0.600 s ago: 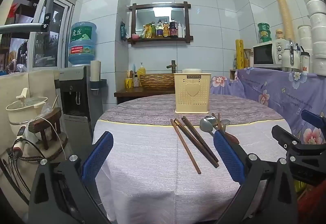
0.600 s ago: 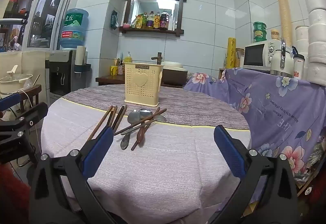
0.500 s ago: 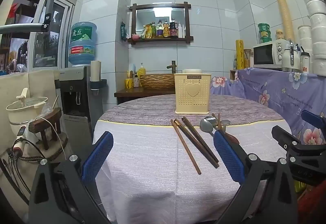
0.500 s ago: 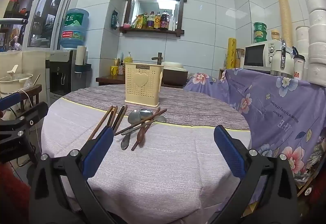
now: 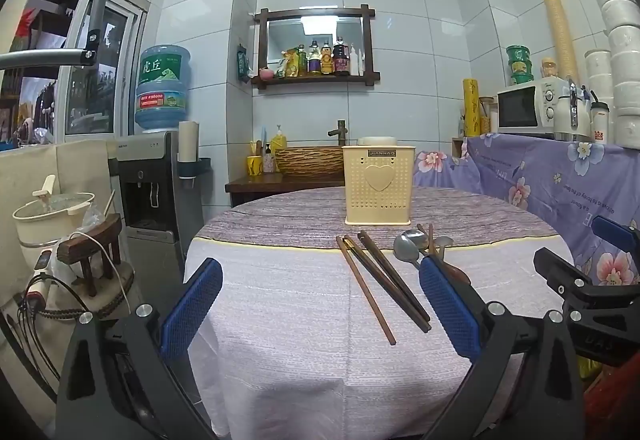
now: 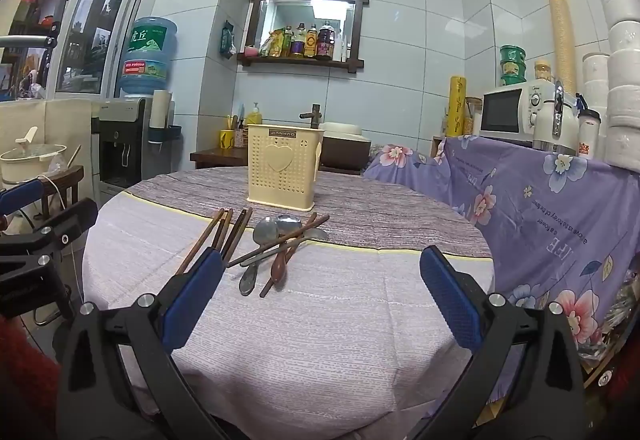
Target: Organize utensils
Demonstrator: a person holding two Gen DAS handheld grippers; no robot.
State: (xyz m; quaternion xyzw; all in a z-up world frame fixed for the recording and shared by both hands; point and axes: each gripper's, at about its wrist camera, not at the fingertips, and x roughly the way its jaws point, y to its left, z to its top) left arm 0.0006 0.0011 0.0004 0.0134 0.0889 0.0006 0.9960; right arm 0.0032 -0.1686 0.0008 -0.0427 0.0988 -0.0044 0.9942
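Observation:
A cream perforated utensil holder (image 5: 378,189) (image 6: 285,171) with a heart on its front stands upright on the round table (image 5: 280,320) (image 6: 340,340). In front of it lie several dark wooden chopsticks (image 5: 380,280) (image 6: 224,236), metal spoons (image 5: 406,246) (image 6: 265,232) and a wooden spoon (image 6: 279,267). My left gripper (image 5: 320,310) hovers open at the table's near edge, short of the chopsticks. My right gripper (image 6: 320,300) is open too, empty, just behind the spoons. The right gripper's body (image 5: 580,280) shows at the right of the left wrist view.
A water dispenser (image 5: 154,175) and a pot (image 5: 48,215) on a stool stand left of the table. A counter draped in purple floral cloth (image 6: 540,199) with a microwave (image 6: 516,111) runs along the right. A basket sink (image 5: 310,159) sits behind the table.

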